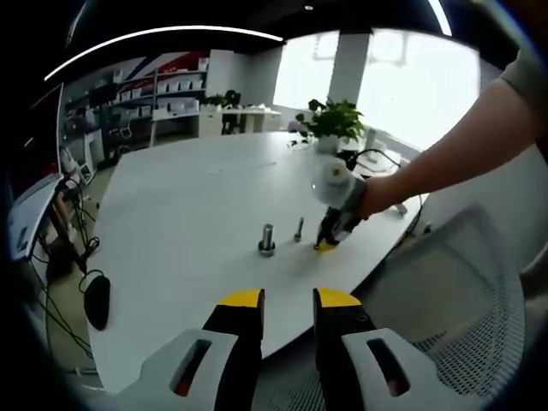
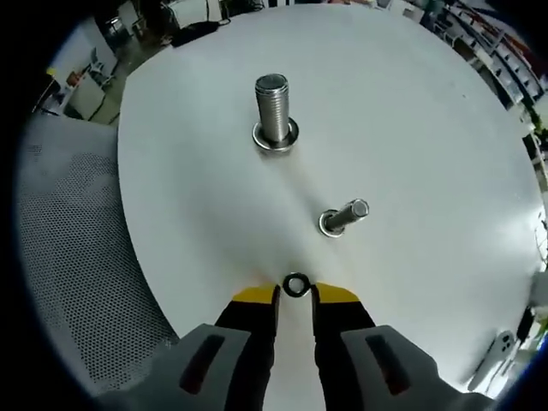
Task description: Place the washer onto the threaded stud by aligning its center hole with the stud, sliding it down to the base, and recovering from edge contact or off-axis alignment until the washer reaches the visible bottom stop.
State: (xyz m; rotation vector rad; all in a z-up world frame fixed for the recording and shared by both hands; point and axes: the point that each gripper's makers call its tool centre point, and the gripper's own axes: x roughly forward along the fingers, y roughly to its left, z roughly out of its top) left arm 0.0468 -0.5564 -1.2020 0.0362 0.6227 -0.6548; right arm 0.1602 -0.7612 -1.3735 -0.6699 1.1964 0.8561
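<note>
A small dark washer [image 2: 295, 285] lies flat on the white table [image 2: 411, 128], pinched between the yellow tips of my right gripper [image 2: 295, 295]. Just beyond it stands a thin threaded stud [image 2: 345, 216]. Farther off is a thick threaded stud [image 2: 272, 113] with a ring at its base. In the left gripper view, the right gripper [image 1: 328, 243] points down at the table beside the thin stud [image 1: 299, 229] and the thick stud [image 1: 267, 239]. My left gripper [image 1: 288, 300] hovers at the near table edge, its jaws apart and holding nothing.
A person's arm [image 1: 445, 154] reaches in from the right. A grey mesh chair [image 1: 462, 291] stands at the table's edge, also in the right gripper view [image 2: 68, 257]. A potted plant [image 1: 330, 120] and cables sit at the far end. A black mouse [image 1: 97, 300] lies left.
</note>
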